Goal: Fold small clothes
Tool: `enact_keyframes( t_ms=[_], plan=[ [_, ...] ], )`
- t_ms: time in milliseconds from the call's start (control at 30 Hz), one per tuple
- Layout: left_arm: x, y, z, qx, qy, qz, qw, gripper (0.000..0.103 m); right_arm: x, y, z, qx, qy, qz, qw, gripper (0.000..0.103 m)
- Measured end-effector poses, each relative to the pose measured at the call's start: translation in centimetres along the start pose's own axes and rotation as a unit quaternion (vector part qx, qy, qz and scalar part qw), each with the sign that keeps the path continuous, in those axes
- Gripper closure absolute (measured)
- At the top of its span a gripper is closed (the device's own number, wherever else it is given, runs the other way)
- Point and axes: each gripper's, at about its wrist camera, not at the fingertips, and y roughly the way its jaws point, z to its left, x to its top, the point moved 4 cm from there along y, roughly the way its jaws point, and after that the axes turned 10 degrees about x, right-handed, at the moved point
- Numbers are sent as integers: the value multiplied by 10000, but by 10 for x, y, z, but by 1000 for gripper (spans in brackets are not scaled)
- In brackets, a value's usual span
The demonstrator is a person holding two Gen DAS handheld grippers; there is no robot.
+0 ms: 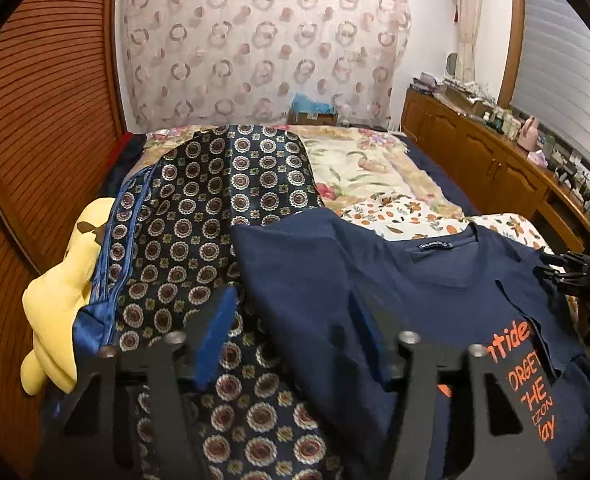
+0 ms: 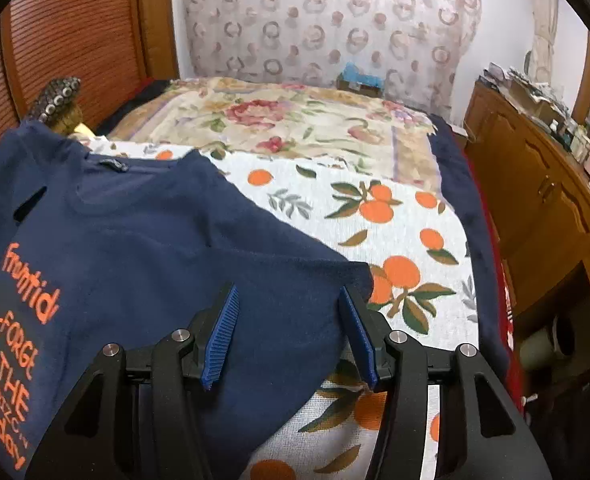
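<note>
A navy T-shirt (image 2: 143, 232) with orange lettering is spread across the lower left and centre of the right wrist view, lying on an orange-print sheet (image 2: 395, 216) that covers the near part of a bed. In that view the right gripper (image 2: 291, 320) is seen at the bottom centre with its blue-padded fingers (image 2: 223, 332) spread apart, one sleeve of the shirt lying between them; nothing is clamped.

In the left wrist view the same T-shirt (image 1: 375, 280) fills the lower right, its collar label toward the middle right. The left gripper (image 1: 291, 320) is held at the bottom centre, its fingers parted (the right-hand one is largely blurred against the dark cloth), with the shirt's edge lying between them. A dark medallion-patterned fabric (image 1: 199, 216) is draped at the left centre, touching the shirt, and a yellow plush toy (image 1: 59, 300) is seen at the lower left beside it. A floral bedspread (image 1: 359, 164) occupies the upper middle, and a wooden cabinet (image 1: 491, 160) runs along the right.
</note>
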Motion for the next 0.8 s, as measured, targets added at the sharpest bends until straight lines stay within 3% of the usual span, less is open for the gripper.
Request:
enact_keyframes(
  t_ms=[300,400,467,800],
  plan=[
    [10,12,4,-24,-3,161,9999,56,-1,3,-1,-22,9,23,10000,47],
    [12,13,4,-106,-23,215,9997,75,-2,3,-2,11,50,23,10000,46],
    [14,15,4,-151,-9,235,9996,81,-4,3,-3,24,65,19,10000,46],
    [18,24,10,78,-60,421,9991,81,-4,3,-3,18,54,17,10000,46]
  ],
)
